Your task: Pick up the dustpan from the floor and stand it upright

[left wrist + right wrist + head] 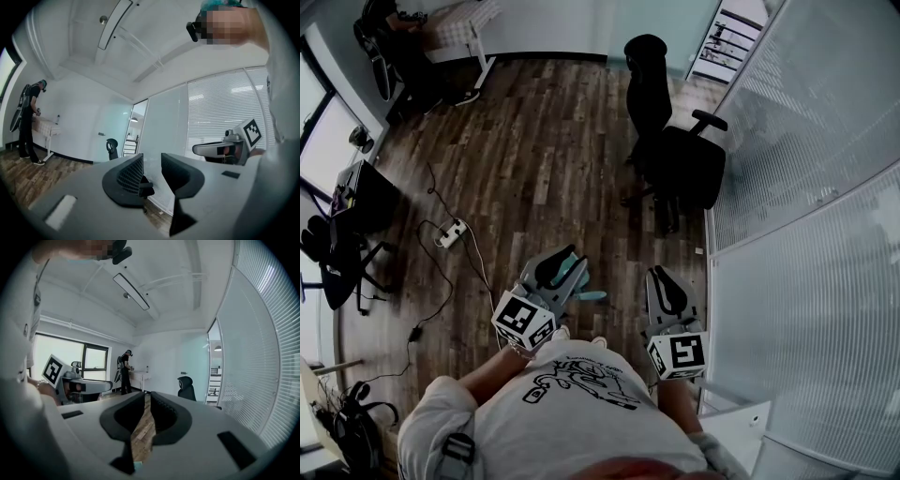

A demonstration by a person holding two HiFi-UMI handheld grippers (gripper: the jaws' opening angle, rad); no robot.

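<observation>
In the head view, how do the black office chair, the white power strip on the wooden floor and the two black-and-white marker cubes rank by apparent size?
1. Black office chair, largest.
2. Left marker cube and right marker cube: they look alike; both are near the camera.
3. White power strip, smallest.

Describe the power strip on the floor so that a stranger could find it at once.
Start at the wooden floor, in the head view's left part, just right of the dark desk. The power strip lies flat there on the boards. It is the only small white block among dark things, with thin cables running from it.
</observation>
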